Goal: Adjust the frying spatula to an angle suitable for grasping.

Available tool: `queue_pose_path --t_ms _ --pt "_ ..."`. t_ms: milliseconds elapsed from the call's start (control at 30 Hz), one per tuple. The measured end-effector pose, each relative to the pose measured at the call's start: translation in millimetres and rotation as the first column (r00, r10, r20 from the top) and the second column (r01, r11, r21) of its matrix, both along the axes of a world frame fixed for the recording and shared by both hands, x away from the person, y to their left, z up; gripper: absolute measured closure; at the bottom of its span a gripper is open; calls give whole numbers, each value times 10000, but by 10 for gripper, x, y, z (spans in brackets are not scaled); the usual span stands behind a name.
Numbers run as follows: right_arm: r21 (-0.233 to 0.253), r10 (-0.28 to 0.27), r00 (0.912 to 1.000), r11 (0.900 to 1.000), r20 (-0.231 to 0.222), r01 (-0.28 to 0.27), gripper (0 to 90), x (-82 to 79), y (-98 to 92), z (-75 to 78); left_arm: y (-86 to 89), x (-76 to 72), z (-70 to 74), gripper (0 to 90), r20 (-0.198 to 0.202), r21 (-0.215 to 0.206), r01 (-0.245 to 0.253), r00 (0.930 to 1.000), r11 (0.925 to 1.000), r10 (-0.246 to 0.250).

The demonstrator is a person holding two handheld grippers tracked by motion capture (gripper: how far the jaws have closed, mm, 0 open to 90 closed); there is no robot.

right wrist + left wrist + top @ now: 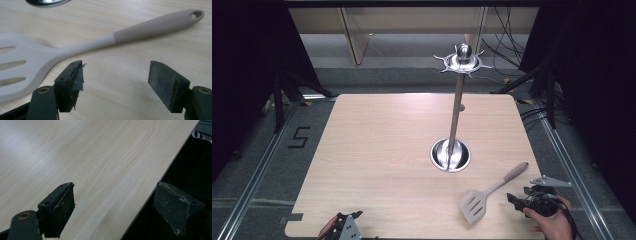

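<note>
Overhead, a pale wood-grain counter point(377, 150) stands amid dark curtains. Both hand-held grippers, left point(113, 212) and right point(116, 85), gape released beside a smooth slotted spatula point(82, 47).

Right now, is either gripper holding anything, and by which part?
Nothing held. Right gripper is open beside the white slotted spatula; left gripper is open over the wooden table's edge.

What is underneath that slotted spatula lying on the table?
The spatula lies flat on the bare wooden table. Light wood shows through its slots in the right gripper view. What its blade covers cannot be seen.
</note>
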State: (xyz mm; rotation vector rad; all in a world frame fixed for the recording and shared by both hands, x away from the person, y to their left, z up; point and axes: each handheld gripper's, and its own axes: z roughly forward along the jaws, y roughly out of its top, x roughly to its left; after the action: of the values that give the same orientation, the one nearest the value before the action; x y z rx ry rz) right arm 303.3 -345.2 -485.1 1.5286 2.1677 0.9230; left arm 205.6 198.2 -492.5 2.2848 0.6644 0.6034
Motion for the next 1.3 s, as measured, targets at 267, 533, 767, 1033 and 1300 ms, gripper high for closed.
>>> queue_pose_path --t_ms 267,533,767,1033,1300 --pt "561 -997 9902 9928 -979 1055 277 151 24 52 -2 6 -7 159 -17 -6 -8 10000 10000 8" --pt "116 -811 9897 9965 -1179 830 291 398 43 40 -2 0 -12 159 -35 -88 -70 10000 9999 69" --pt "319 -1630 9704 9847 -1781 1713 296 491 133 57 -4 11 -8 159 253 -162 0 9997 9999 4" --pt "211 -1893 9633 9802 -1901 1968 271 561 152 -8 2 7 -3 159 57 46 57 10000 10000 -58" --pt "-371 -1978 9555 9802 -2190 1944 229 653 217 -21 -1 1 -7 159 -3 -22 -24 10000 10000 24"
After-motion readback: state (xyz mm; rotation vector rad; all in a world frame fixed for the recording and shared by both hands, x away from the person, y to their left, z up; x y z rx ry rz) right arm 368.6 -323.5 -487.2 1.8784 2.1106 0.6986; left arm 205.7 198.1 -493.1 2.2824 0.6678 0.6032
